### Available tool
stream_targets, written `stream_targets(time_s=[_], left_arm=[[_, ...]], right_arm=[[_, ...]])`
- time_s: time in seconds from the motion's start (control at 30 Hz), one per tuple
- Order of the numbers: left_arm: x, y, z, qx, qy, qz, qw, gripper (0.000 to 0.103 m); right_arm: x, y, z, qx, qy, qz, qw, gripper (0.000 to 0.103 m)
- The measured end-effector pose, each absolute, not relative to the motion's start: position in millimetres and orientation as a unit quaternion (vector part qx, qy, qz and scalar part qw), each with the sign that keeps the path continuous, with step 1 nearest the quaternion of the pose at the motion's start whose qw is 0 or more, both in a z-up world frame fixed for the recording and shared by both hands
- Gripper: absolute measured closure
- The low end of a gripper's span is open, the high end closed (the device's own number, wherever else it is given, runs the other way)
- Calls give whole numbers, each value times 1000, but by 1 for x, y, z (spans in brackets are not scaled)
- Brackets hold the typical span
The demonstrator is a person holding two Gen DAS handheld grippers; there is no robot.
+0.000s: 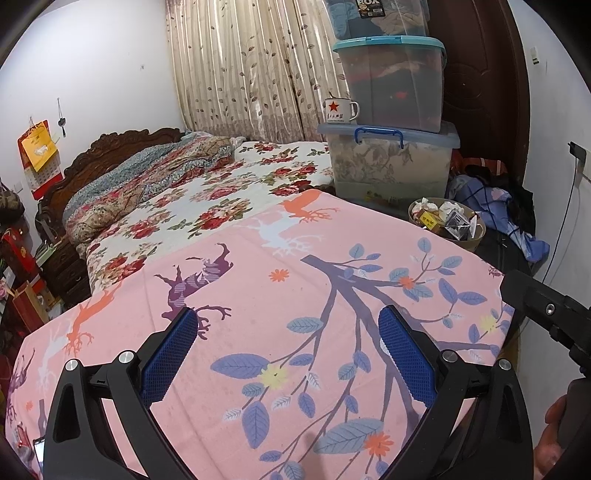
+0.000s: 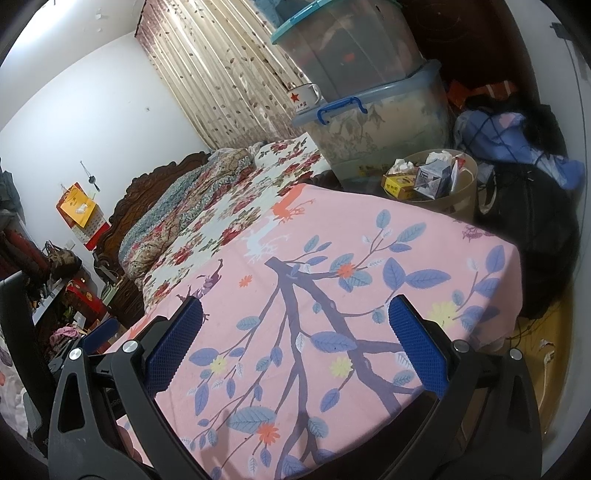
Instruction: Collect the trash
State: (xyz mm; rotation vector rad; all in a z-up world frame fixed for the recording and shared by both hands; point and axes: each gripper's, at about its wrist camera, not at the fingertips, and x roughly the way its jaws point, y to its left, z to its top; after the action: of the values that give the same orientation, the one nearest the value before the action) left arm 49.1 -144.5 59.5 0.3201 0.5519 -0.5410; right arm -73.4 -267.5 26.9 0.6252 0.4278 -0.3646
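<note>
"BOX" label [image 1: 370,7] atop stacked bins [image 1: 391,81]

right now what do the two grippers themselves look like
Both match: the left gripper and right gripper each have black plastic linkage arms with triangular cut-outs and round silver pivot bolts. The fingers carry blue pads with a fine mesh-like texture. No cables or markings show on either.

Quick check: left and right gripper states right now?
Left gripper: open, holding nothing, above the pink sheet.
Right gripper: open, holding nothing, above the same sheet.
</note>
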Motion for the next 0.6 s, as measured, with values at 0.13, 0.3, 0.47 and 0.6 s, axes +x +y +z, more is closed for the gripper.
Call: stream_targets(time_s=[0.13,0.3,0.47,0.6], left_arm=[[50,-143,59,155,269,-262,914,9],[50,-143,59,157,269,-263,913,9],[51,-141,57,157,270,-264,913,9],[50,-141,55,158,270,-265,912,9]], right_arm=[[-73,-267,27,304,208,-177,913,3],[-74,-267,27,304,207,-177,913,3],[-72,-267,24,305,212,-176,912,3],[-75,-267,24,301,208,-176,914,3]])
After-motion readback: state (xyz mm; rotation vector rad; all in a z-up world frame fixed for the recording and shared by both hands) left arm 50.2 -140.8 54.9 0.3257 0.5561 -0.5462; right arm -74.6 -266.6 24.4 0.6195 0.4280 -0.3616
